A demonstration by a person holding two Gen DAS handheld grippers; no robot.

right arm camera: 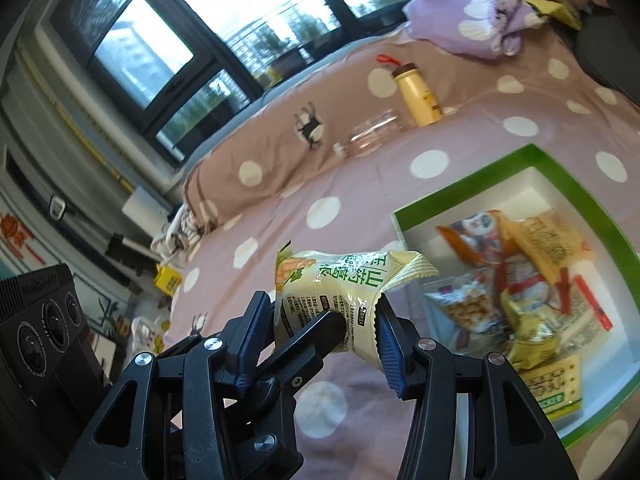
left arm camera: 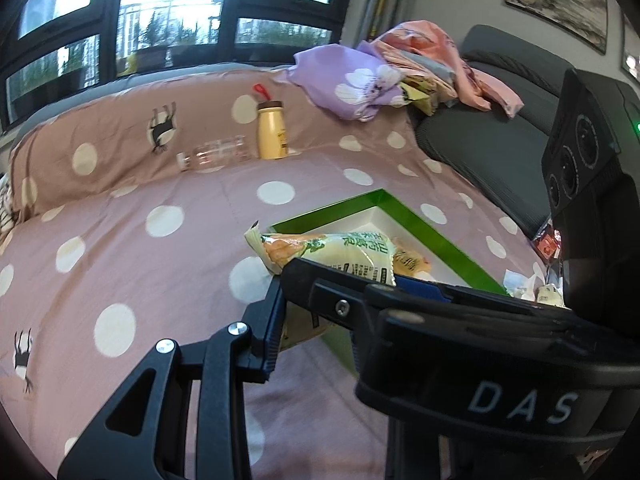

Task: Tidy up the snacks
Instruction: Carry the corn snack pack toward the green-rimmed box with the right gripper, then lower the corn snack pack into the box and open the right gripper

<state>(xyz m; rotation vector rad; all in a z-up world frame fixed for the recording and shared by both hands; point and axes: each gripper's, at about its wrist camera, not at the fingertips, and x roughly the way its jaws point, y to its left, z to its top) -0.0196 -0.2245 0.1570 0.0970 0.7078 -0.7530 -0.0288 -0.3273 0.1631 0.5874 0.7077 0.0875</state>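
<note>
A pale yellow snack packet [left arm camera: 344, 252] [right arm camera: 332, 292] with green print hangs above the dotted pink bed cover, at the near left corner of the green-rimmed white box [left arm camera: 440, 240] [right arm camera: 472, 176]. My right gripper [right arm camera: 320, 320] is shut on it, a blue pad pressing each side. My left gripper [left arm camera: 304, 320] is shut on the same packet. One of its fingers [right arm camera: 316, 332] crosses in front and presses the wrapper. In the left wrist view the right gripper's body hides the left gripper's other finger. Several snack packs [right arm camera: 520, 280] lie in the box.
A yellow bottle [left arm camera: 272, 132] [right arm camera: 418, 96] stands at the back of the bed, with a clear jar [left arm camera: 216, 152] [right arm camera: 372, 132] lying beside it. Purple flowered cloth [left arm camera: 352, 80] [right arm camera: 468, 20] and pink bedding are piled near a grey sofa [left arm camera: 480, 140]. Windows run behind.
</note>
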